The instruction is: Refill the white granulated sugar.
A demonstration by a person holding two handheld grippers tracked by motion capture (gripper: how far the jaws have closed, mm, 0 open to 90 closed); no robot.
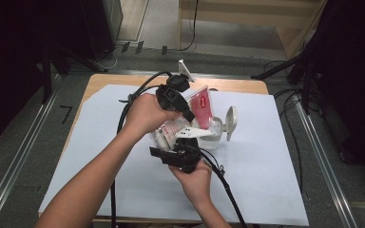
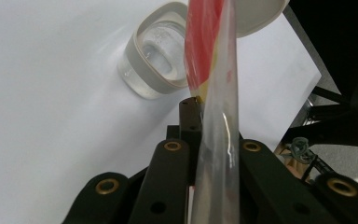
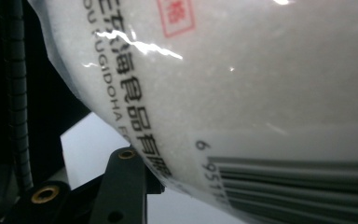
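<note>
Fingers of the left gripper are clenched on the flat sealed edge of a plastic bag with a red top, held tilted over a clear jar on the white surface. Fingers of the right gripper grasp the bag's lower, white-filled end. The jar's lid stands open beside it.

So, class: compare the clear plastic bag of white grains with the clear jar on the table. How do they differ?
The soft clear plastic bag of white grains has red print and hangs tilted in mid-air; the rigid clear jar with the grey rim has no print and stands on the table, open. The left claw pinches the bag; the jar stands free. Both are see-through.
</note>
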